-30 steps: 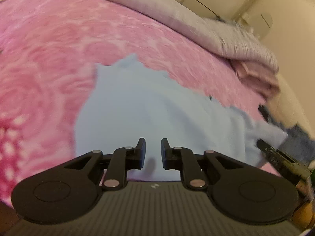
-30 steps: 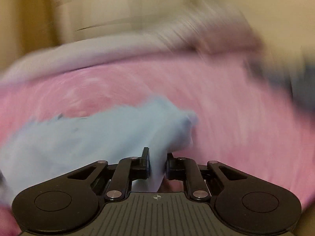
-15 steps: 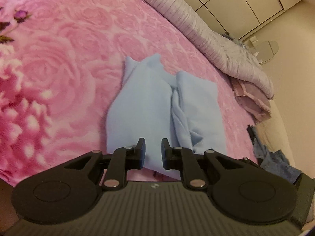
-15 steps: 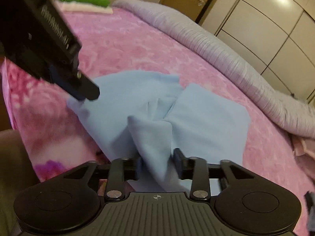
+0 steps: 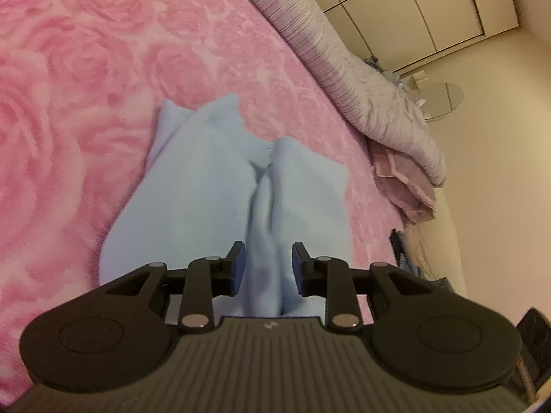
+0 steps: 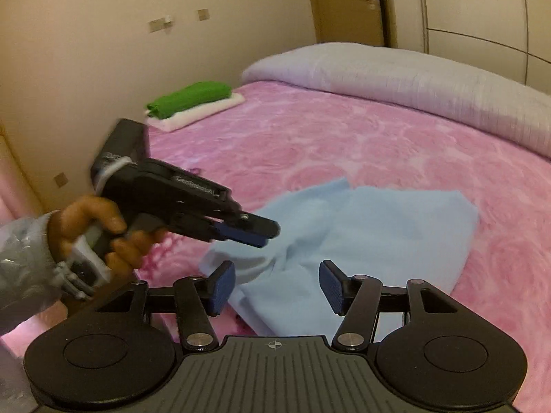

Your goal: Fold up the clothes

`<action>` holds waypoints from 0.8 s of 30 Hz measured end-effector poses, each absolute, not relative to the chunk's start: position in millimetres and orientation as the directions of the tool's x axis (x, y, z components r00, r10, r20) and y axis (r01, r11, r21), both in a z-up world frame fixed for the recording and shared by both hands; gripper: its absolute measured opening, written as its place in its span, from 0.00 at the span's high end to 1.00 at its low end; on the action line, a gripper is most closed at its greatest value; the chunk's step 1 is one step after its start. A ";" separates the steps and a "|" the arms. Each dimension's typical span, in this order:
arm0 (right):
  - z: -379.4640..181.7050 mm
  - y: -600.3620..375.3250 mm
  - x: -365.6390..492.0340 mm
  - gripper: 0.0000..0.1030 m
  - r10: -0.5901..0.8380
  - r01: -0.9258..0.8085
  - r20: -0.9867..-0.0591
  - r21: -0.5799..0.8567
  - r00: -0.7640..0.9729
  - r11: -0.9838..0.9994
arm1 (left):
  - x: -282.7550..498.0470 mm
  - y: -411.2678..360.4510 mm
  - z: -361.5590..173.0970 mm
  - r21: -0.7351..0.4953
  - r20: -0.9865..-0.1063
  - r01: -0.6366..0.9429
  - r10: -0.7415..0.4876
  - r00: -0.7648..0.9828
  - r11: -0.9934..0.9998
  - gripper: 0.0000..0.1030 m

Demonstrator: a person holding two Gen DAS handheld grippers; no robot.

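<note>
A light blue cloth (image 5: 193, 199) lies folded on the pink rose bedspread (image 5: 69, 103), with a raised crease down its middle. My left gripper (image 5: 268, 261) hovers over the near end of that crease. Its jaws are opening, the crease stands between them, and the pads do not press it. In the right wrist view the cloth (image 6: 396, 234) lies ahead of my right gripper (image 6: 277, 282), whose jaws are opening with nothing between them. The left gripper (image 6: 261, 234), held by a hand (image 6: 103, 223), points at the cloth's left corner.
A green towel (image 6: 189, 98) rests on a white one (image 6: 199, 112) at the bed's far corner by the wall. A grey duvet (image 6: 413, 79) lies rolled along the far side. A folded pink blanket (image 5: 403, 186) sits at the bed's edge, with wardrobes (image 5: 413, 17) behind.
The right gripper let go of the cloth fold it pinched and lifted back. The left gripper's jaws widened and it moved over the cloth's middle crease. The cloth now lies folded in half.
</note>
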State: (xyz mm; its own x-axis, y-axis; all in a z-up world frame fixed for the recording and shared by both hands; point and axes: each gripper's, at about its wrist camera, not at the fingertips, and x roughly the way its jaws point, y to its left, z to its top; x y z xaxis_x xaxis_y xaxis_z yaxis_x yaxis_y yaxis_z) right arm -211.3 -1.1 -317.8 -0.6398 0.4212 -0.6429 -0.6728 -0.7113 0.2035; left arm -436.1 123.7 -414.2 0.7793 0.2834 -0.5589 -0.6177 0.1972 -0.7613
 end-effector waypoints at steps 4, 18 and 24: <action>-330.8 34.1 -196.0 0.44 0.347 -0.772 -0.780 0.257 -0.521 -0.582 | -429.8 128.3 -421.9 -0.746 -0.589 -0.637 0.252 0.768 0.197 0.77; -367.3 161.9 -160.4 0.44 0.259 -0.936 -0.942 0.121 -0.214 -0.331 | -355.7 178.4 -434.4 -0.745 -0.592 -0.602 0.130 0.795 0.288 0.72; -378.3 156.0 -174.3 0.54 0.249 -0.941 -0.948 0.113 -0.198 -0.318 | -373.9 172.8 -414.1 -0.712 -0.574 -0.601 0.192 0.796 0.363 0.94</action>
